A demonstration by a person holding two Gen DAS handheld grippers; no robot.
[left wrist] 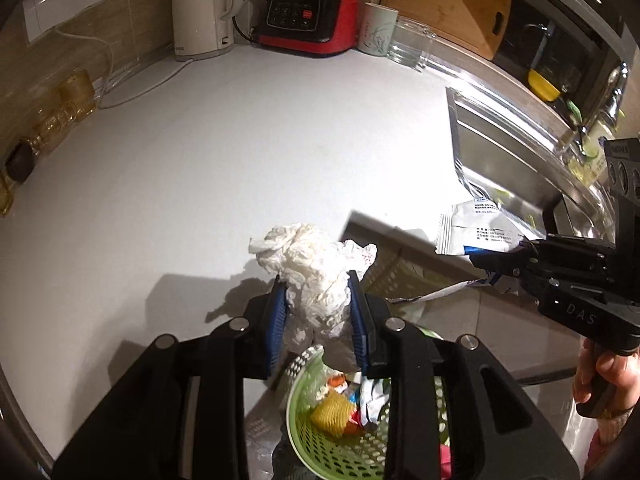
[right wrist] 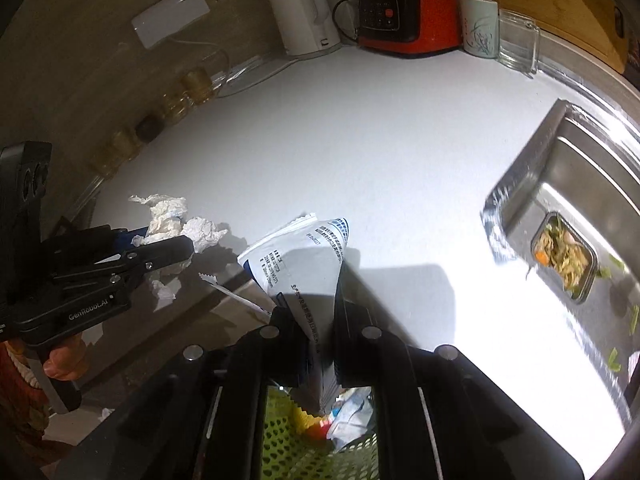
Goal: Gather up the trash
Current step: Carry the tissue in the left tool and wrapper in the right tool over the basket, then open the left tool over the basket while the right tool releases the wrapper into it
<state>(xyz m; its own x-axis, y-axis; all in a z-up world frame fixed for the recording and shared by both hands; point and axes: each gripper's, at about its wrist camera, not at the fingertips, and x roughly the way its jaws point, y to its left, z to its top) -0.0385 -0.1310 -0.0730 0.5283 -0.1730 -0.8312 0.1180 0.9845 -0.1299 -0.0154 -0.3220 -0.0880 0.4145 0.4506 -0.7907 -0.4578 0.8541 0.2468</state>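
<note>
Around you: white kettle [left wrist: 202,10], red-black blender base [left wrist: 308,12], steel sink [right wrist: 580,200] on white surface [left wrist: 240,140]. Your left gripper [left wrist: 318,312] fingers clamp crumpled white tissue [left wrist: 316,276]; right gripper [right wrist: 316,344] fingers pinch white printed wrapper [right wrist: 304,256]. Both above green mesh basket [left wrist: 340,452] holding scraps.

Both fisheye views bend straight lines hard toward the rims, where black vignetting fills the corners and the wall [right wrist: 80,92] sits dim and brownish. Strong light falls on the white counter [left wrist: 240,152], which blows out to a featureless glare, worst beside the sink [right wrist: 592,184], whose steel rim throws bright streaks and looks smeared by motion blur. Hard dark shadows spread across the counter below the crumpled tissue [left wrist: 316,276] and the wrapper [right wrist: 304,256], while the green basket [left wrist: 320,452] lies in shade.
</note>
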